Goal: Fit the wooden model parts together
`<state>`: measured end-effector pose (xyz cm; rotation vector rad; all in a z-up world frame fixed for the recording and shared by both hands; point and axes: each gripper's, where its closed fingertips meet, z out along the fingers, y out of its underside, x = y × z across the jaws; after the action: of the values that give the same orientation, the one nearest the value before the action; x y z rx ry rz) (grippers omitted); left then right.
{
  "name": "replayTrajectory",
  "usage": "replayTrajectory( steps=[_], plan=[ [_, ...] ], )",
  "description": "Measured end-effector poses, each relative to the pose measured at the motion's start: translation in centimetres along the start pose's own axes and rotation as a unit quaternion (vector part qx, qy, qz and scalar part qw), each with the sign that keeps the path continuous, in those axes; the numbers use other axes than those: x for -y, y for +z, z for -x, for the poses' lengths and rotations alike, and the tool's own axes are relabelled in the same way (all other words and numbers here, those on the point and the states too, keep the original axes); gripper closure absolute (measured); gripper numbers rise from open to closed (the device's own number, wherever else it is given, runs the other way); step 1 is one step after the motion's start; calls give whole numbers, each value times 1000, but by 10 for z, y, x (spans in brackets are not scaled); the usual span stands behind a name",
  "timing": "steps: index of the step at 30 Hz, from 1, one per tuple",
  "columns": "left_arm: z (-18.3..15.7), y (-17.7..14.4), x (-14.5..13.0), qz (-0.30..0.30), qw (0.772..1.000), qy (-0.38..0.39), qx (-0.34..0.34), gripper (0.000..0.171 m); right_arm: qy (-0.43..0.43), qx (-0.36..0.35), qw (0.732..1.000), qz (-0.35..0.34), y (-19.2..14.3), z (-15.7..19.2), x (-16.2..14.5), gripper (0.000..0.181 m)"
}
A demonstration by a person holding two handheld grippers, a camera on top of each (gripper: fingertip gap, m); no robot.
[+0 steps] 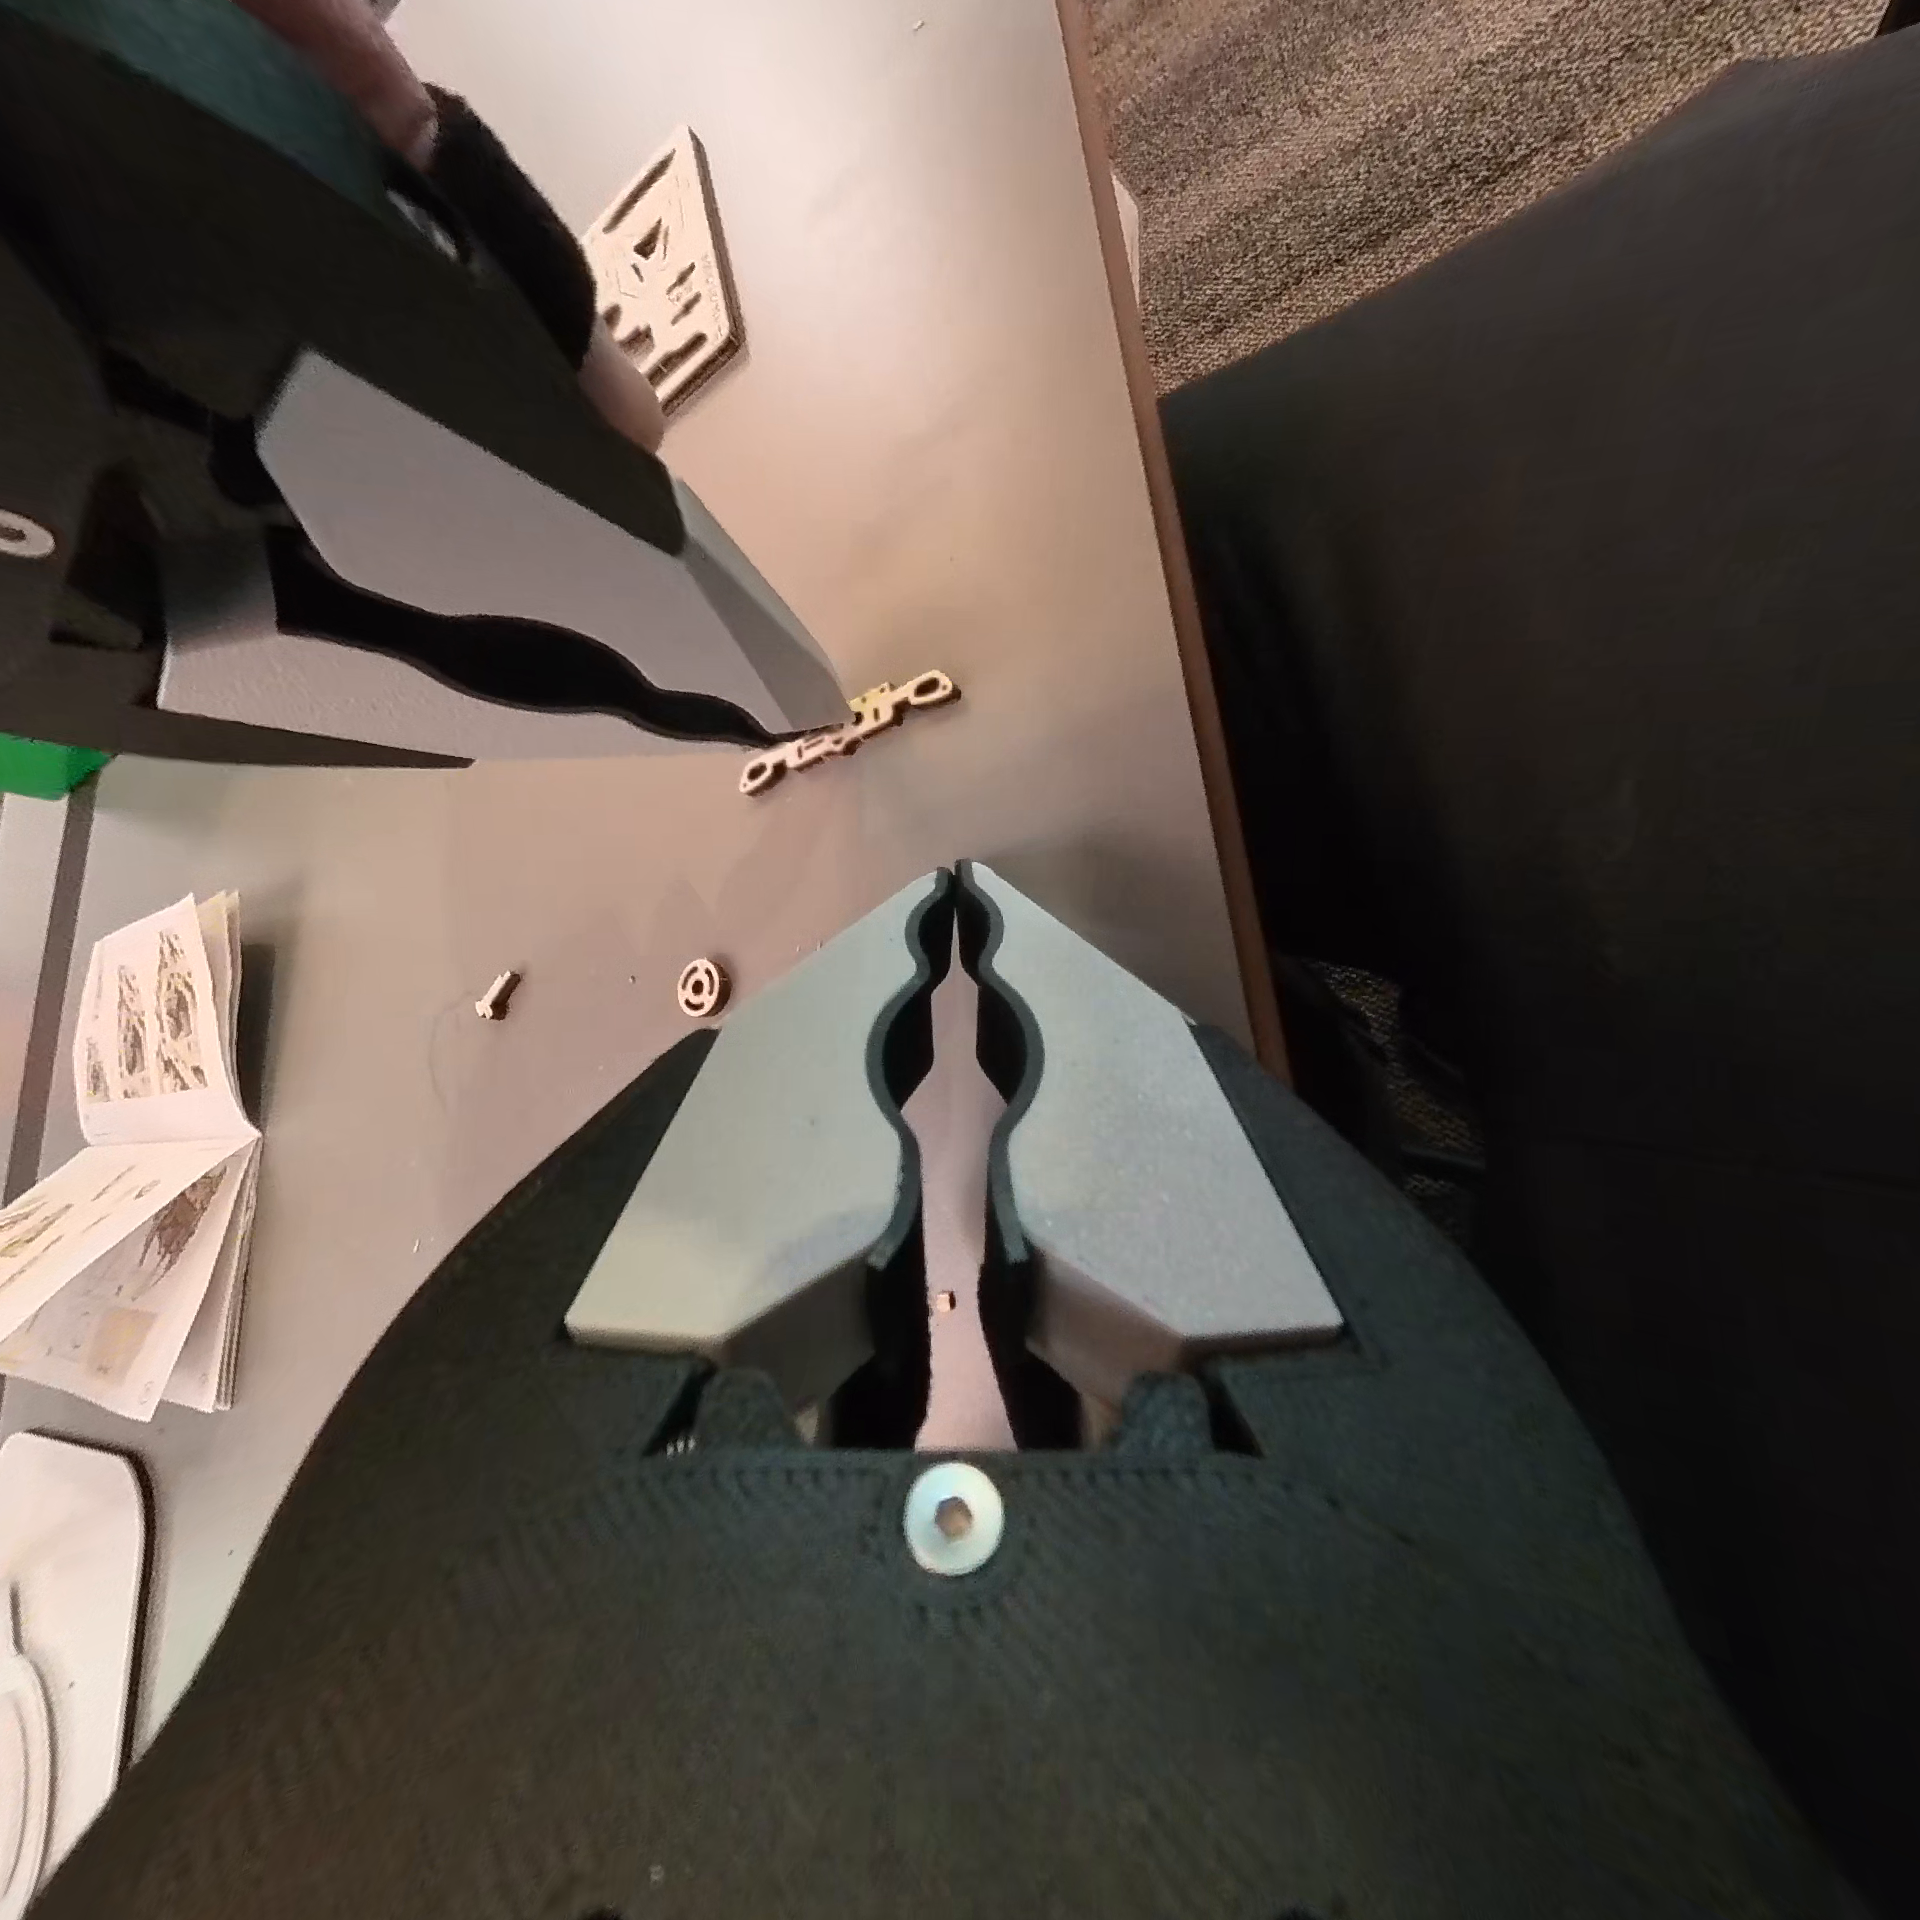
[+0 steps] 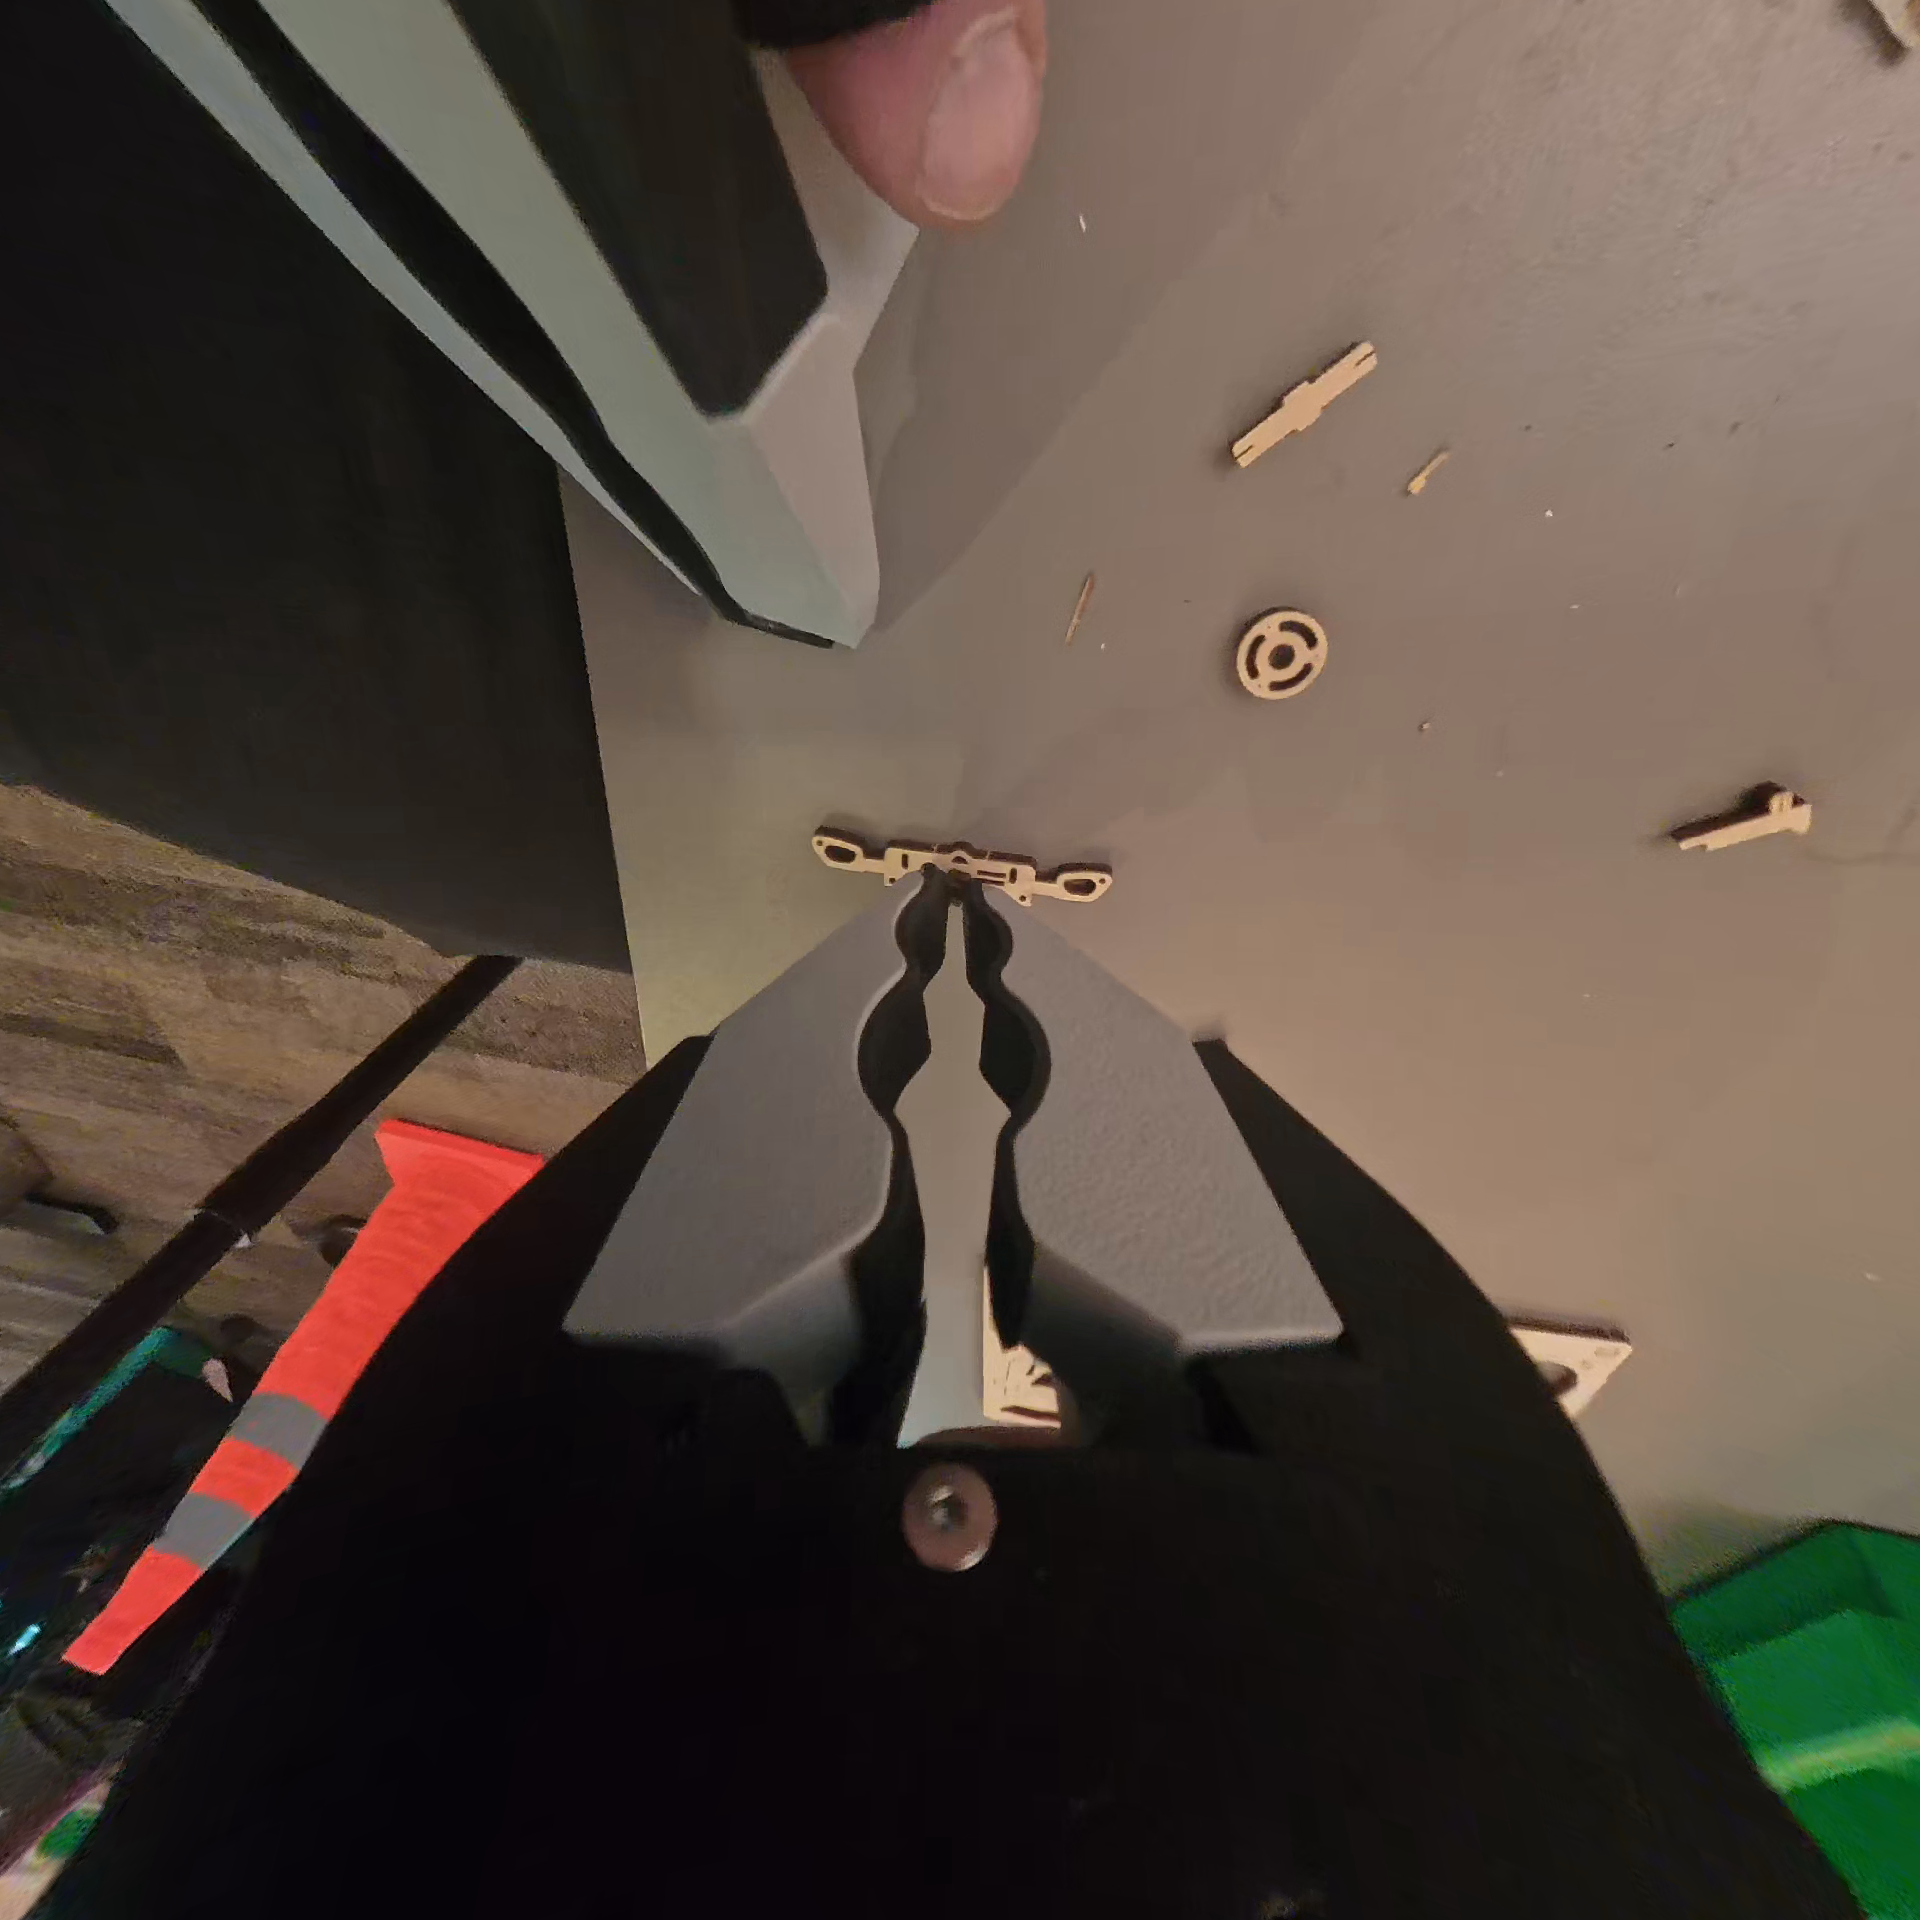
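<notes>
A long, flat wooden part with cut-outs lies across the grey table. My right gripper is shut on its middle, at table level. The left wrist view shows the same part with the right gripper pinching it from the upper left. My left gripper is shut and empty, a short way from the part. In the right wrist view the left gripper hangs at the upper left, with a thumb behind it.
Loose parts on the table: a round disc, a notched strip, a small peg and slivers. A punched-out wooden sheet lies farther off. An open instruction booklet lies left. The table edge runs close on the right. The left gripper's tips are roughly 5 cm from the right gripper's. My right tips are roughly 6 cm from the round disc. My left wrist view looks at it from another angle.
</notes>
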<state>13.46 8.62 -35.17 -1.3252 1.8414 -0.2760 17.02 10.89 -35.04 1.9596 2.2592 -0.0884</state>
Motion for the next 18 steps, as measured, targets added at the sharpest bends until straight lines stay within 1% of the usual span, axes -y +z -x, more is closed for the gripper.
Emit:
replayTrajectory(
  steps=[4,9,14,18],
  plan=[
    [0,0,1,0,1000,4,4,171,-18,9,1000,-16,0,0,0,181],
    [1,2,2,-1,1000,4,3,171,-61,25,997,-31,-1,1,0,181],
    [1,4,3,-2,1000,4,4,171,-79,52,995,-8,-1,1,0,181],
    [2,4,4,-2,1000,6,5,171,-74,56,995,20,0,0,0,181]
  ],
)
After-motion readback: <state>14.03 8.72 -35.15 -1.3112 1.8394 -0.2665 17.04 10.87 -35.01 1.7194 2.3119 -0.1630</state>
